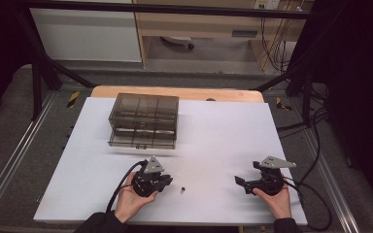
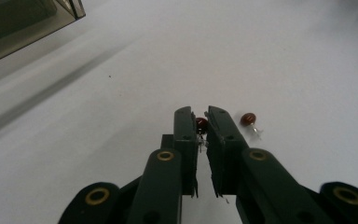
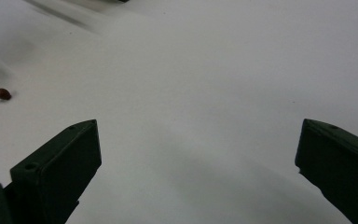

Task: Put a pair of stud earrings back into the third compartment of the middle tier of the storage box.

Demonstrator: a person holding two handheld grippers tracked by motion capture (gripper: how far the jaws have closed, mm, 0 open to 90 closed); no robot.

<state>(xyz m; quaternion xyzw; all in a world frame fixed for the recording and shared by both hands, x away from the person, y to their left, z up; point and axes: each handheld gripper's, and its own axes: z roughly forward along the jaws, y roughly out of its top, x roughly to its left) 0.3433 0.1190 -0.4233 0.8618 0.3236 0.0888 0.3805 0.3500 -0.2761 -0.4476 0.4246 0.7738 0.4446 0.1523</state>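
left hand-held gripper (image 2: 203, 119): we see its jaws nearly together, clenched on a small red-brown bead-like component (image 2: 201, 123) with thin wire legs, lifted a little off the white bench (image 1: 213, 131).
left hand pose: we see the left hand (image 1: 131, 201) come in from the near edge, palm cupping the gripper body, jaws aimed toward the person's right.
right hand-held gripper (image 3: 198, 154): released, jaws spread wide with bare bench between them.
right hand pose: the right hand (image 1: 277, 199) rests near the front right of the bench, its gripper pointing toward the left one, well apart from it.
second component (image 2: 248, 119): lies on the bench just beside the left jaws.
gripper views add: we make out the colour and wire legs; in the high view that second piece is a dark speck.
high view adds: a smoky transparent drawer box (image 1: 144, 120) stands at the far left.
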